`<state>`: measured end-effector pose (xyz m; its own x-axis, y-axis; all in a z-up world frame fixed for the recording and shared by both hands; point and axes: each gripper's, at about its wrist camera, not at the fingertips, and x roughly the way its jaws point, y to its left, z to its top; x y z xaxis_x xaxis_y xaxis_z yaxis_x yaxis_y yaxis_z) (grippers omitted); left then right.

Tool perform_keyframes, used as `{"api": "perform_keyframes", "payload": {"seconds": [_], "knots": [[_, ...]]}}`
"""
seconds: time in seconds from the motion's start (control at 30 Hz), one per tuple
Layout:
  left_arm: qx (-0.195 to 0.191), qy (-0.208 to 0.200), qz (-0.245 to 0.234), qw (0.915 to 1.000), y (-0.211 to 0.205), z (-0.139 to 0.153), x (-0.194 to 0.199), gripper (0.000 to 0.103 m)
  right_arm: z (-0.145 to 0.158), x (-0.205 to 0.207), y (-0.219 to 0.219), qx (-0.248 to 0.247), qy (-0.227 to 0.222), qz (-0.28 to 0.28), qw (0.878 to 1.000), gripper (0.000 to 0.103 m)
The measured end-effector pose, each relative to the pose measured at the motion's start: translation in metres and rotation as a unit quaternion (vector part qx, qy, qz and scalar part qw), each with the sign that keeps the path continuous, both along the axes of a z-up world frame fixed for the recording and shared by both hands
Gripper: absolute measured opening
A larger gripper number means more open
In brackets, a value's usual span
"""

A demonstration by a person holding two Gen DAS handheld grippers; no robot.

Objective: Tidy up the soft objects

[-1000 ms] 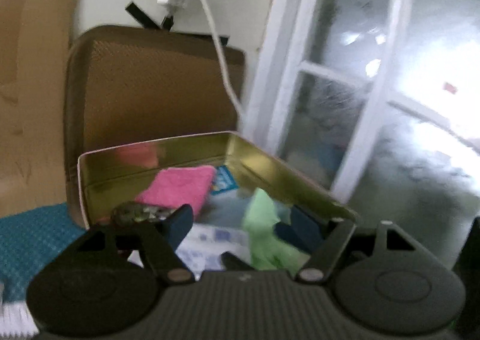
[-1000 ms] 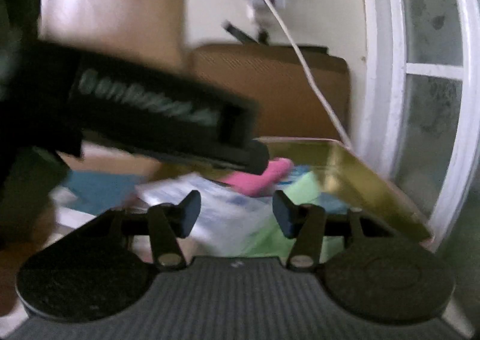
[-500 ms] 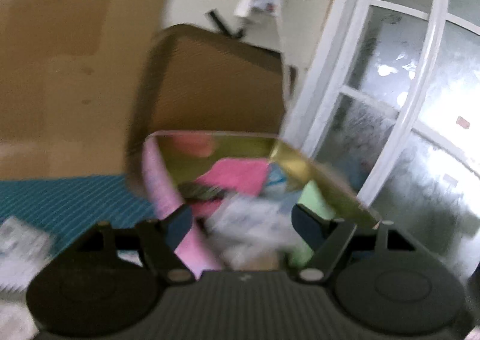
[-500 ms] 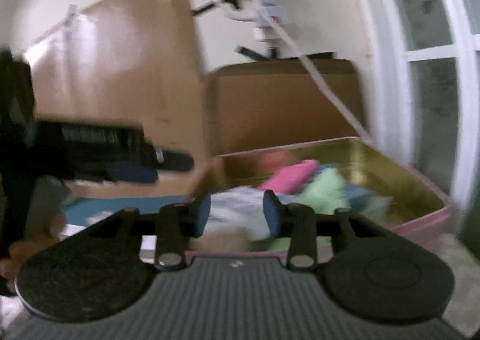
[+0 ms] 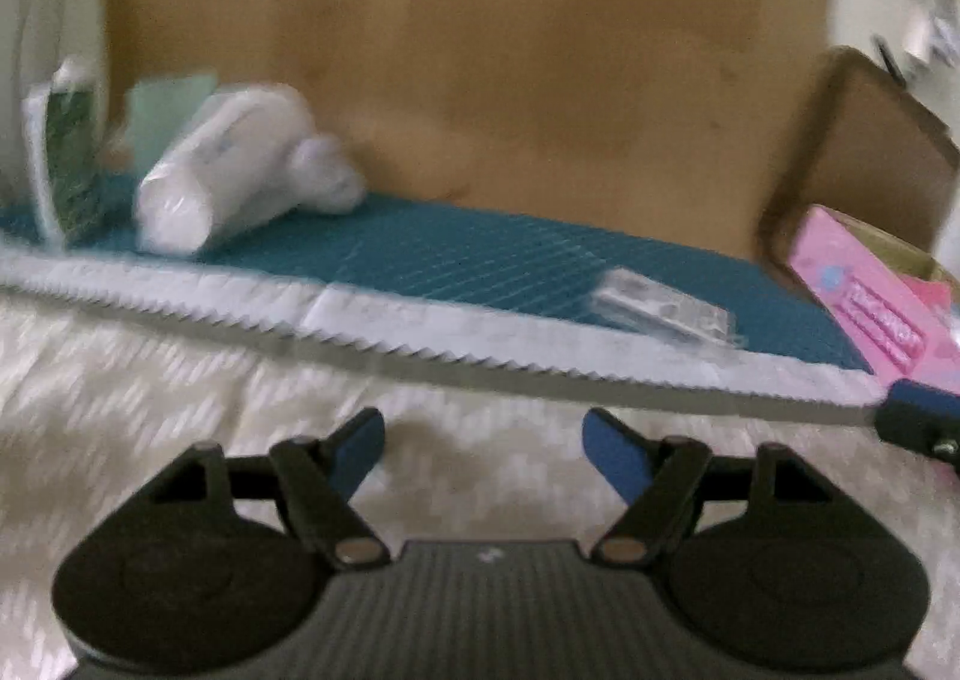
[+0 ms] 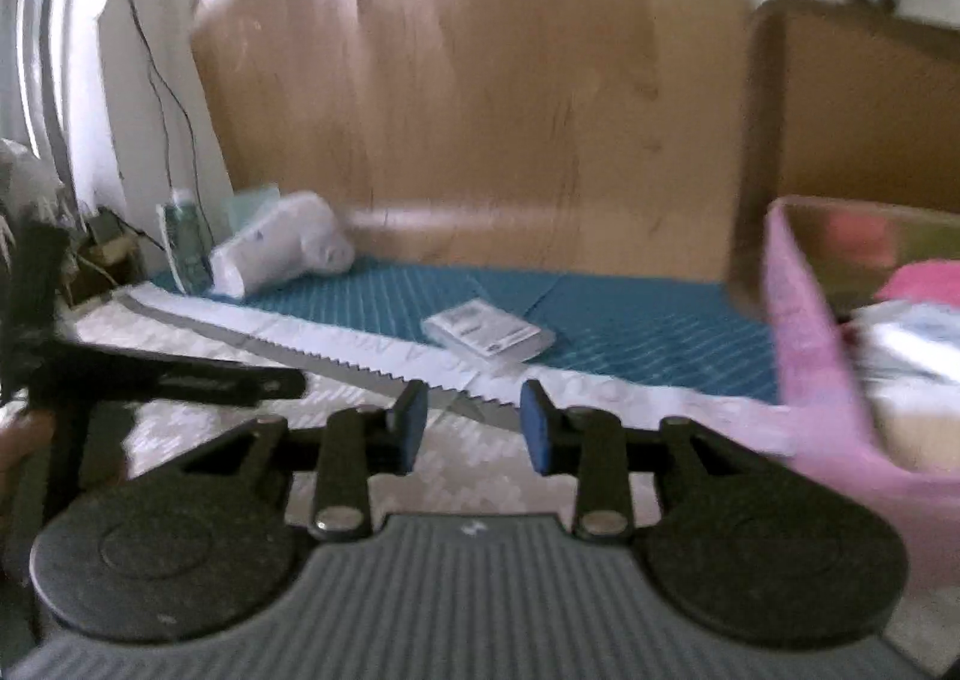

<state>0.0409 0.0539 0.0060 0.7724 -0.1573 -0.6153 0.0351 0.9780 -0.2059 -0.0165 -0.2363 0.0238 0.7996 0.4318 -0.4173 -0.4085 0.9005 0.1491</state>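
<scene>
Both wrist cameras look low across the bed toward the headboard [image 5: 480, 50], sharing the teal mat [image 6: 600, 314] at 12 o'clock.

No lettering is coming through clearly enough to read. The small flat packet [image 6: 487, 333] lying on the teal mat [image 6: 630, 314] is showing dark printed lines and a small mark on its white label, all blurred. The pink box [image 5: 870, 302] is carrying magenta lettering along its side, smeared by motion. The green-patterned package [image 6: 183, 248] is showing only pattern.
</scene>
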Motion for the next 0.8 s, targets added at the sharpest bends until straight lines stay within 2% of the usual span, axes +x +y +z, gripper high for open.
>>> {"api": "perform_keyframes", "payload": {"seconds": [0.03, 0.07, 0.1, 0.27, 0.33, 0.37, 0.4, 0.47, 0.63, 0.8], "knots": [[-0.023, -0.011, -0.004, 0.9997, 0.005, 0.001, -0.002, 0.076, -0.004, 0.014, 0.009, -0.006, 0.011, -0.001, 1.000, 0.038], [-0.024, -0.011, -0.006, 0.9996, 0.006, 0.001, -0.001, 0.076, -0.007, 0.026, 0.016, -0.015, 0.020, -0.001, 1.000, 0.043], [-0.024, -0.009, -0.010, 0.9996, 0.004, 0.000, 0.000, 0.076, -0.010, 0.041, 0.025, -0.025, 0.030, 0.002, 0.999, 0.051], [-0.012, -0.029, -0.033, 0.9990, 0.000, 0.003, -0.009, 0.076, -0.023, 0.093, 0.057, -0.072, 0.048, 0.005, 0.996, 0.079], [-0.015, -0.025, -0.035, 0.9990, 0.001, 0.002, -0.008, 0.076, -0.029, 0.115, 0.063, -0.089, 0.071, 0.017, 0.993, 0.083], [-0.018, -0.022, -0.034, 0.9990, 0.002, 0.001, -0.008, 0.076, -0.033, 0.121, 0.065, -0.103, 0.078, 0.017, 0.991, 0.083], [-0.020, -0.017, -0.032, 0.9991, 0.003, 0.000, -0.006, 0.076, -0.034, 0.123, 0.065, -0.106, 0.070, 0.018, 0.992, 0.074], [-0.023, -0.011, -0.031, 0.9992, 0.002, -0.001, -0.004, 0.076, -0.033, 0.124, 0.062, -0.098, 0.077, 0.020, 0.992, 0.069], [-0.011, -0.008, -0.029, 0.9995, -0.002, -0.001, -0.003, 0.076, -0.034, 0.090, 0.060, -0.100, 0.062, 0.034, 0.992, 0.066], [0.006, -0.005, -0.026, 0.9996, -0.005, -0.002, -0.003, 0.076, -0.034, 0.031, 0.053, -0.096, 0.053, 0.068, 0.992, 0.066]]}}
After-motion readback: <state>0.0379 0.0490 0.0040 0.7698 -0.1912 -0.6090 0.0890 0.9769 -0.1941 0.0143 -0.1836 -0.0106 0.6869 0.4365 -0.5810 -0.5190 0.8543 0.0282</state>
